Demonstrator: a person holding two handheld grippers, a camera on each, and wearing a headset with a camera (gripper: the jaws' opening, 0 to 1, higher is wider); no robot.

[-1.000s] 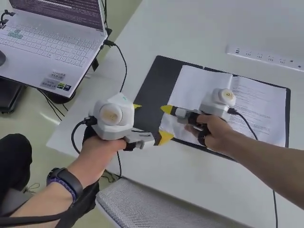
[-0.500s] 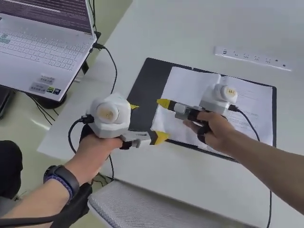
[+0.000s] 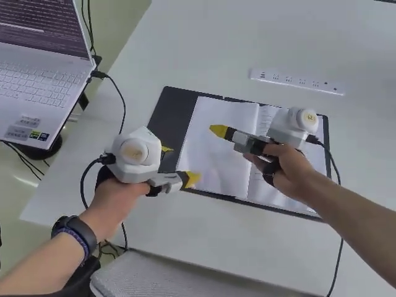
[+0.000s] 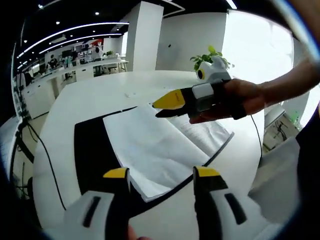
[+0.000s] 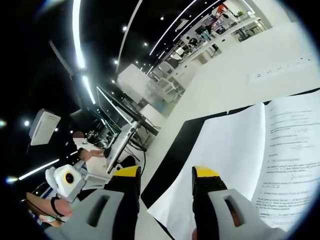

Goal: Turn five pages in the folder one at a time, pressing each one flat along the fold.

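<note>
The folder (image 3: 168, 117) lies open mid-frame on the white bench (image 3: 204, 37), with its black cover showing along the left edge. A blank-backed page (image 3: 216, 151) lies over on the left half, and printed sheets sit to the right of the fold. The right tool (image 3: 220, 133) hovers above that page with its tip pointing left, jaws spread and nothing between them. In its own view the jaws frame the sheet's white back. My read: it's poised there to come down and press the sheet flat along the fold. The left tool (image 3: 178, 164) sits at lower left, just off the folder's near corner, also spread wide and empty. It looks parked clear of the page's swing, yet close enough to steady the loose edge if it lifts. The laptop (image 3: 31, 74) at upper left and the power strip (image 3: 297, 80) at upper right are both well apart from the work.
</note>
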